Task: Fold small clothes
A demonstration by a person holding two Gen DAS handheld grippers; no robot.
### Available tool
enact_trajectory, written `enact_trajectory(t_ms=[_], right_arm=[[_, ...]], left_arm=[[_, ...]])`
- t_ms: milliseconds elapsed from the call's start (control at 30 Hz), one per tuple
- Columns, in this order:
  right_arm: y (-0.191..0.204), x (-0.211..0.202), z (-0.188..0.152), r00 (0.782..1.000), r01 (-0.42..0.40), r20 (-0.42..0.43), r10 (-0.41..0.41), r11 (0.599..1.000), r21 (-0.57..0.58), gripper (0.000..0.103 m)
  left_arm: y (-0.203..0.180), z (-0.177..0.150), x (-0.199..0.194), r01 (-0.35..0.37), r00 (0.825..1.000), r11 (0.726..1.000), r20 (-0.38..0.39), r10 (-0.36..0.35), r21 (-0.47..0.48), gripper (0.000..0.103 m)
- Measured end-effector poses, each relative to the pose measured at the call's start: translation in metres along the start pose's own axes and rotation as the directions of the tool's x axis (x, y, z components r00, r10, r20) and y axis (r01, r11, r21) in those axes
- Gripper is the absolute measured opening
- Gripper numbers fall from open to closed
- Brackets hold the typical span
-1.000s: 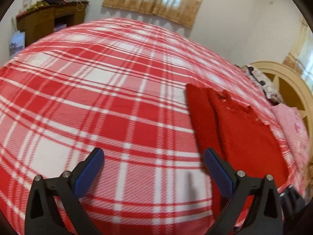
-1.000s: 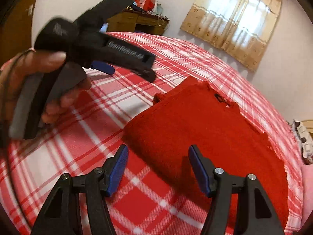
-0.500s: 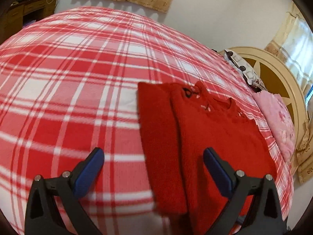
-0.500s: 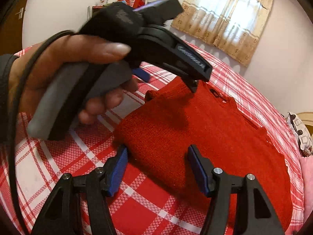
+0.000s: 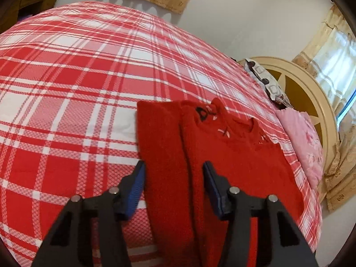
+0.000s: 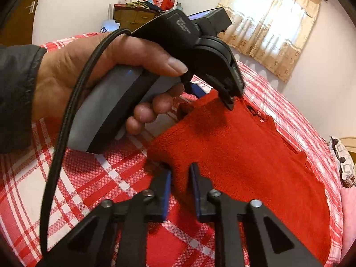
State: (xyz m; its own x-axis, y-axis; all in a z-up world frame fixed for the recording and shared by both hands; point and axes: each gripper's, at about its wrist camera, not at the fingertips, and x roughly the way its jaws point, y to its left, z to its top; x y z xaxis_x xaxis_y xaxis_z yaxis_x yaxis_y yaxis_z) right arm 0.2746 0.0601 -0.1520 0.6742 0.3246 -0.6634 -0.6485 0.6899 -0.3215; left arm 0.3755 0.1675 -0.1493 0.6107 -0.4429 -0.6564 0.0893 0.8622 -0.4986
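Observation:
A red knit sweater [image 5: 233, 166] lies flat on the plaid bed, its left sleeve folded in as a long strip [image 5: 162, 155]. My left gripper [image 5: 173, 175] hovers low over that strip. Its jaws are closing, with the strip and the sweater's left edge between the blue pads [image 5: 135, 182]. In the right wrist view the sweater [image 6: 244, 155] fills the middle, and my right gripper [image 6: 180, 178] is shut on its near left corner. The left gripper [image 6: 213, 95], held in a hand [image 6: 100, 66], reaches over the sweater's far left shoulder.
The bed sheet [image 5: 66, 89] is red and white plaid. A cream headboard [image 5: 311, 93], a patterned pillow [image 5: 267, 82] and pink bedding [image 5: 300, 138] lie to the right. A wooden dresser [image 6: 138, 17] with clutter stands by the far wall. A black cable [image 6: 66, 133] hangs from the left gripper.
The left gripper swung right until it stood over the sweater's left strip, and its jaws narrowed. The right jaws closed on the sweater's near corner without shifting place.

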Motion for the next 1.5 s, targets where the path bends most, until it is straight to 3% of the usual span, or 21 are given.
enact_trajectory(t_ms=[33,233,600,700,1500], right_arm=[[-0.001,-0.002,0.0,1.0,-0.005,0.004,0.005,1.0,0.005,0.009],[-0.011,-0.014,-0.002,0.999,-0.03,0.021,0.029,0.999,0.042,0.007],[-0.054,-0.048,-0.015,0.997,-0.03,0.071,0.018,0.986,0.165,0.007],[-0.063,-0.054,-0.021,0.997,-0.025,0.075,0.01,0.981,0.19,0.007],[-0.132,-0.097,-0.062,0.991,-0.011,0.131,-0.039,0.932,0.362,0.007]], left_arm=[[0.0,0.001,0.0,0.017,1.0,1.0,-0.002,-0.017,0.001,0.035],[0.006,0.003,-0.003,0.062,0.998,0.997,-0.019,-0.063,-0.05,0.026],[-0.013,0.013,-0.012,0.039,0.999,0.994,-0.022,-0.041,-0.101,0.023],[-0.025,0.016,-0.015,0.064,0.998,0.992,-0.008,-0.065,-0.106,0.023],[-0.138,0.03,0.001,0.109,0.994,0.993,-0.005,-0.109,0.04,0.021]])
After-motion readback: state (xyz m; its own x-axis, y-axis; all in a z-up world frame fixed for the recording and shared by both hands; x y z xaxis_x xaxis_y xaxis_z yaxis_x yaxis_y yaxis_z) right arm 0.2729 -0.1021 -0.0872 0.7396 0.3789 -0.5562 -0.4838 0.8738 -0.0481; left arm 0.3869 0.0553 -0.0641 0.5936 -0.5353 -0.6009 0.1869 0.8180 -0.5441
